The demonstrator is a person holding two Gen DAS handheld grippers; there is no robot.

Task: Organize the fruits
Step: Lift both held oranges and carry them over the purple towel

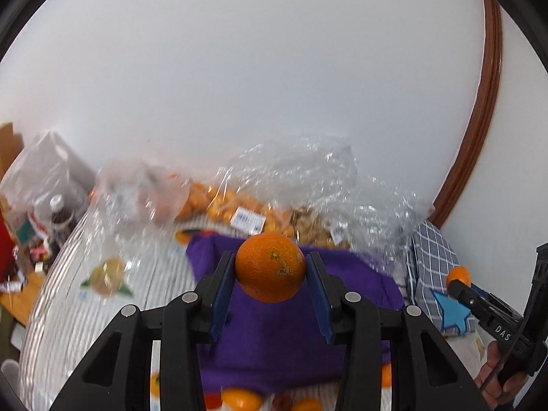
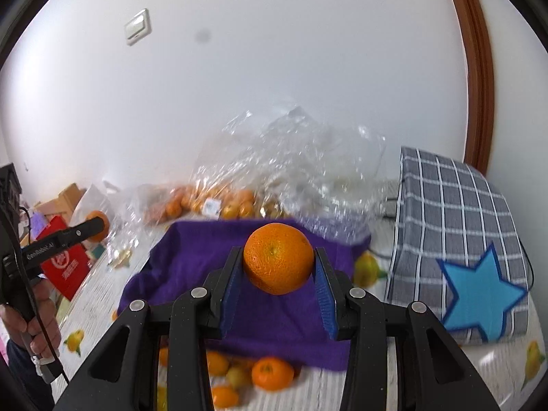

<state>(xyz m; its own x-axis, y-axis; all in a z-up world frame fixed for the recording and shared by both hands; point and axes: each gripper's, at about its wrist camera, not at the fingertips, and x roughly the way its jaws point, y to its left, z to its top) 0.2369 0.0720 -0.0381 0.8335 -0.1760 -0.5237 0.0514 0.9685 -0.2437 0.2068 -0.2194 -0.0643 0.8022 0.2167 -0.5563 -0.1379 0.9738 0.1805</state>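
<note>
two oranges up in the air, one orange (image 1: 270, 267) pinched in the left hand-held gripper (image 1: 270, 275), another orange (image 2: 278, 258) in the right hand-held gripper (image 2: 279, 274), stem ends facing camera

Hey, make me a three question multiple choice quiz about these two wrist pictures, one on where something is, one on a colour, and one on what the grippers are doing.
1. Where is the star-patched plaid cushion?
A. right of the cloth
B. left of the cloth
C. under the plastic bags

2. What colour is the cloth below the grippers?
A. red
B. purple
C. green

3. What state are the grippers in?
A. both open, empty
B. only one holding
C. each shut on an orange

Answers:
1 A, it sits at the cloth's right edge.
2 B, purple in both views.
3 C, the left gripper clamps the left orange; the right gripper clamps the right orange.
</note>
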